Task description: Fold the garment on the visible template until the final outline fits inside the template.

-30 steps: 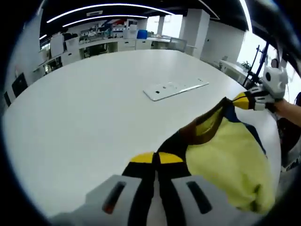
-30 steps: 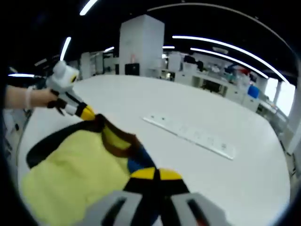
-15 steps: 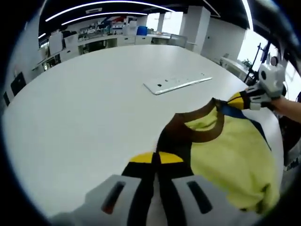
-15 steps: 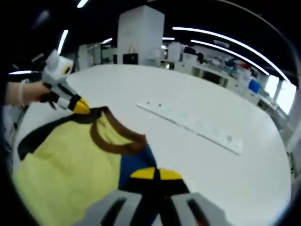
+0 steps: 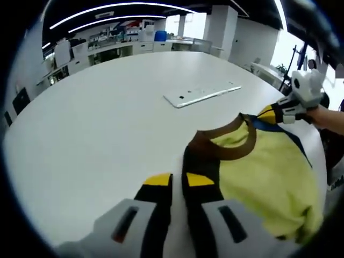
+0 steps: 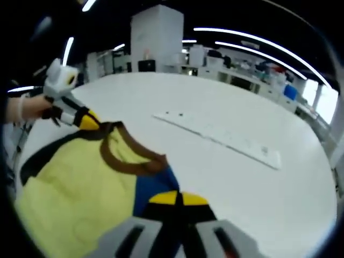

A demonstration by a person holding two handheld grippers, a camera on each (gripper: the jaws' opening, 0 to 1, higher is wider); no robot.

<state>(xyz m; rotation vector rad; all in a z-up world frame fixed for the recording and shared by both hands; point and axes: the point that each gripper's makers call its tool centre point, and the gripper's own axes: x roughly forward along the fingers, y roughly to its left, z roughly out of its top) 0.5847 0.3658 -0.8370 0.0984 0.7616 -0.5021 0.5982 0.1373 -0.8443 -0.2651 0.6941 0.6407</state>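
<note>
Yellow garment (image 5: 263,177) lies on the white table (image 5: 97,118), spread btwn the two grippers, brown collar (image 5: 223,145) facing away from the person. Its long axis here runs shoulder to shoulder, i.e. gripper to gripper.

L gripper (image 5: 179,180): yellow-tipped jaws show a narrow gap in the left gripper view, black shoulder fabric right at the tips, slightly to the R of the gap. Can't tell whether cloth is pinched or only touched.

R gripper (image 6: 177,198): jaws look closed together on the blue shoulder edge (tips meet w/ no gap in the right gripper view).

Each gripper sits at its own shoulder, so neither is nearer overall.

Hidden / unclear: garment's lower hem and sleeves run off the frame edge in both views. No template outline can be made out; the flat white strip (image 5: 201,95) further along the table is well apart from the garment, purpose unclear.
</note>
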